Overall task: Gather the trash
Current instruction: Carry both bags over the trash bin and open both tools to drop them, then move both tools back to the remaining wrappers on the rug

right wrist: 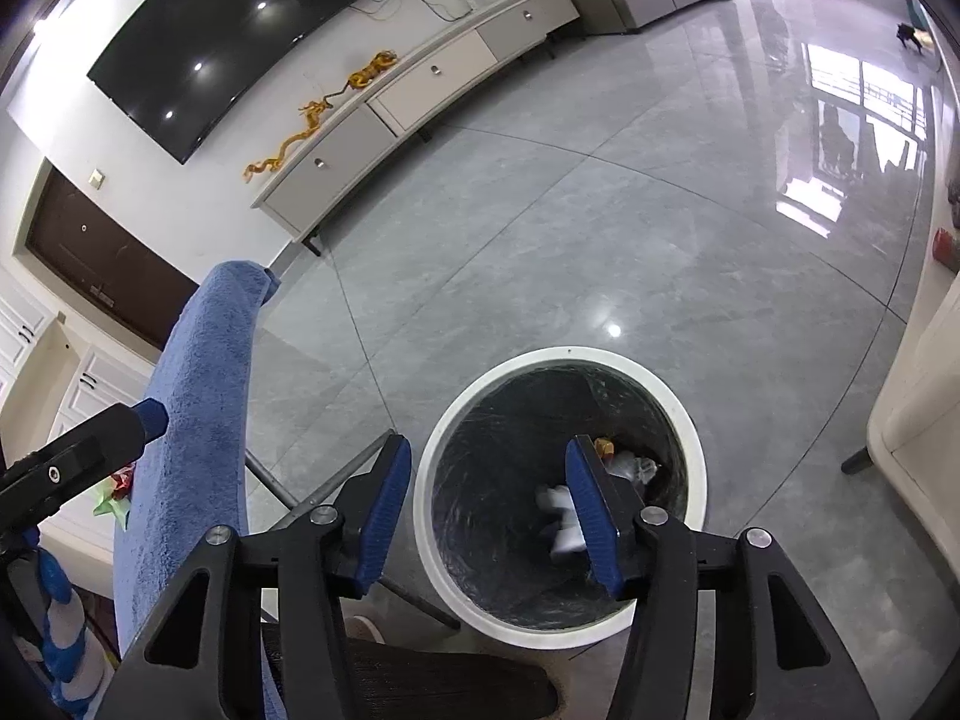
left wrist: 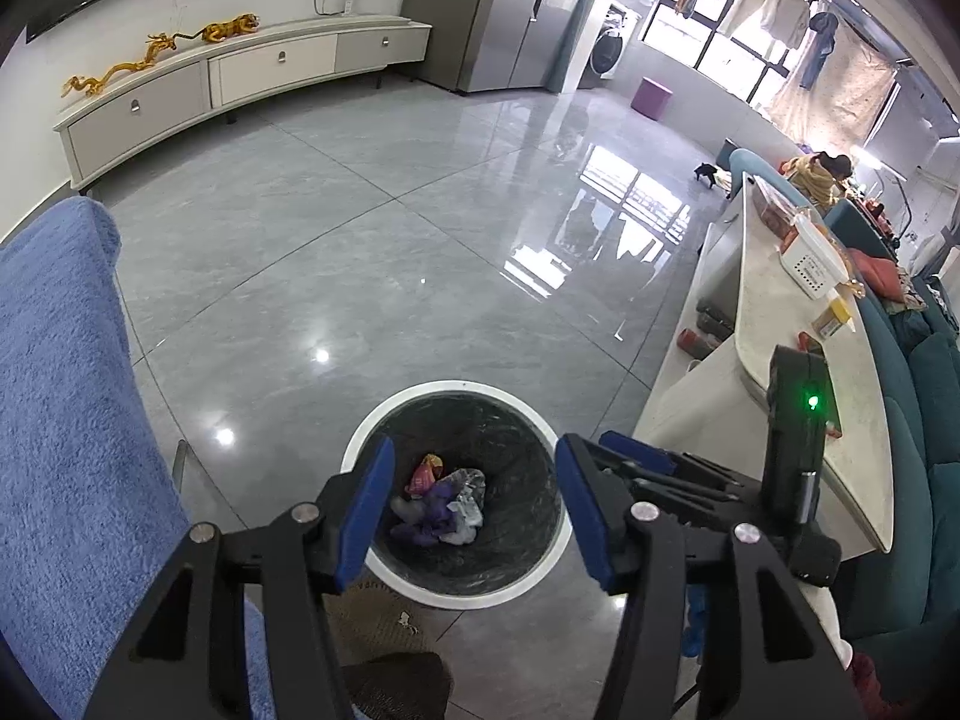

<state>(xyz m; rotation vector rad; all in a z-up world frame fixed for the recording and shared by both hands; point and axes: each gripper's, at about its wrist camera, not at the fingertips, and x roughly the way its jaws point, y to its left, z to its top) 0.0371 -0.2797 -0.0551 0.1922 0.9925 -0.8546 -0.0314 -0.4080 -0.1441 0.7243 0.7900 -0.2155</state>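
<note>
Below both sets of jaws, a round bin [left wrist: 456, 492] with a white rim is seen on the floor, with crumpled trash [left wrist: 441, 507] lying at its bottom. The left gripper [left wrist: 474, 510] and the right gripper [right wrist: 489, 516] are both held part open, and nothing is gripped by either. More trash must be looked for away from the bin, and which hand is nearer cannot be told.

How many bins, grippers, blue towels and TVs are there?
Bins: 1
Grippers: 2, left and right, both open over the bin
Blue towels: 1
TVs: 1
Total: 5
</note>
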